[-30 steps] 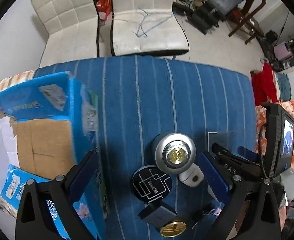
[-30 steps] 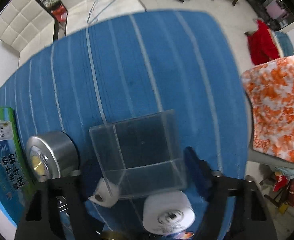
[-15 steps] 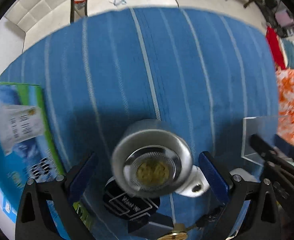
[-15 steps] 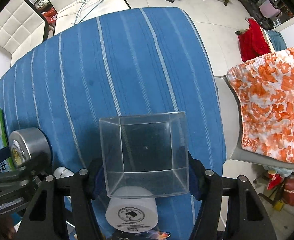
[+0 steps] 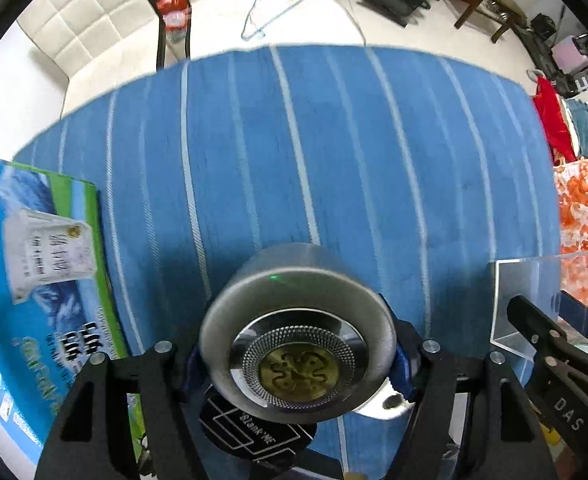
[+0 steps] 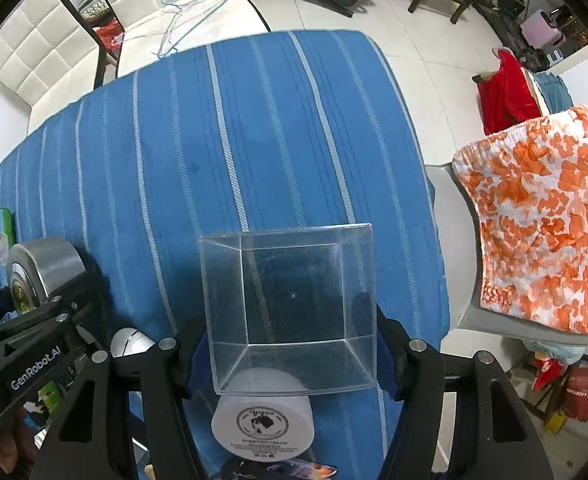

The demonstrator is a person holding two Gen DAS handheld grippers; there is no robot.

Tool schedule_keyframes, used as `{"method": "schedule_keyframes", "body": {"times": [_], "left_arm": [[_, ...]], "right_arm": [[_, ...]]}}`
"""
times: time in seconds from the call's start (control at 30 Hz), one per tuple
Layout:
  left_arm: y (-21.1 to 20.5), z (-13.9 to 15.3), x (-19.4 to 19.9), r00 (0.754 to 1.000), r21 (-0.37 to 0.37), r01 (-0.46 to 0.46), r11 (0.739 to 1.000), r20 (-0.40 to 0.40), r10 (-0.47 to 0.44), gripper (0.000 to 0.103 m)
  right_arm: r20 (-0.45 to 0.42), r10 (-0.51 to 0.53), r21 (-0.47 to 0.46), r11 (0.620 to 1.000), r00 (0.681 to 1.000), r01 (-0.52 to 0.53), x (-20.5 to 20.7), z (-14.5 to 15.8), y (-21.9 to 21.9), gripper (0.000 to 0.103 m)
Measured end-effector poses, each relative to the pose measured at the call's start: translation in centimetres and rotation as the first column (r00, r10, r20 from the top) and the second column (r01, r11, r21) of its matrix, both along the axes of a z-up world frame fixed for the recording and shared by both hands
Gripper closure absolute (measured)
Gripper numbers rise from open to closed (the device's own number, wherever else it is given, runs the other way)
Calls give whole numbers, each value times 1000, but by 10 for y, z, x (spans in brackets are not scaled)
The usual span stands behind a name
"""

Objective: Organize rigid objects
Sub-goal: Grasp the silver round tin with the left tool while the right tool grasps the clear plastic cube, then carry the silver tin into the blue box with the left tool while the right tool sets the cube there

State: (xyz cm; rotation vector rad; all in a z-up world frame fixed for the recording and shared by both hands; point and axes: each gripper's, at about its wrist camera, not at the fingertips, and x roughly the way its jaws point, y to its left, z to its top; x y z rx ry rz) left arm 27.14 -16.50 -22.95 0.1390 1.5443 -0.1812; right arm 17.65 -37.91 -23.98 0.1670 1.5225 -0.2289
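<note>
Silver tin point(image 5: 298, 320), round with a brass-coloured medallion in its lid, is sitting between the fingers of the left tongs point(image 5: 294, 354), whose blue pads are pressing on both its sides. It is tilting with the lid facing the camera, above the blue striped cloth point(image 5: 334, 152) covering the bench. Just beneath it a black disc point(image 5: 249, 432) with white line print is lying flat, and a white knob-like piece point(image 5: 390, 402) is peeking out at the tin's lower right. A blue and green carton point(image 5: 45, 264) is standing at the left edge of the bench.

The right tongs point(image 6: 289, 344) are gripping a clear box point(image 6: 289, 304), open side toward the camera, with a finger against each side wall. Whether the box is touching the cloth cannot be told. Just below it a white jar point(image 6: 263, 420) with a round black emblem is lying on its side, lid toward the camera, its top rim overlapping the box's lower edge in the right wrist view. In that same view the left tongs and the tin are showing at the far left, well apart from the box. An orange-patterned cloth point(image 6: 546, 248) is draping over a seat beside the bench's right edge, and two white padded chairs point(image 6: 45, 40) are standing beyond its far side.
</note>
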Motion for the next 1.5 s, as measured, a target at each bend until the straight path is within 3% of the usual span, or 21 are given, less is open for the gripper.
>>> {"method": "schedule_keyframes", "body": {"times": [0.33, 0.4, 0.6, 0.77, 0.97, 1.27, 1.43, 1.5], "left_arm": [[26, 108, -41, 987, -115, -23, 993, 153, 40, 34], [52, 134, -50, 980, -158, -41, 987, 184, 70, 34], [145, 165, -35, 960, -178, -69, 982, 256, 114, 34], [196, 161, -28, 950, -132, -80, 988, 290, 116, 34], [247, 153, -24, 945, -69, -90, 993, 309, 107, 34], [310, 131, -6, 950, -100, -121, 988, 275, 144, 34], [337, 87, 15, 966, -193, -170, 966, 161, 202, 34], [350, 56, 25, 968, -254, -215, 943, 70, 240, 34]], "right_arm": [[120, 34, 76, 996, 992, -44, -20, 69, 25, 36], [160, 53, 90, 994, 986, -68, -24, 91, 42, 36], [260, 116, 120, 981, 958, -152, -23, 149, 120, 36], [299, 151, 106, 976, 942, -191, -3, 171, 205, 36], [300, 186, 76, 973, 936, -218, 26, 174, 290, 36], [264, 200, 72, 971, 944, -226, 61, 141, 359, 36], [227, 189, 117, 968, 955, -220, 76, 108, 374, 36], [207, 202, 117, 966, 957, -229, 84, 89, 382, 36]]}}
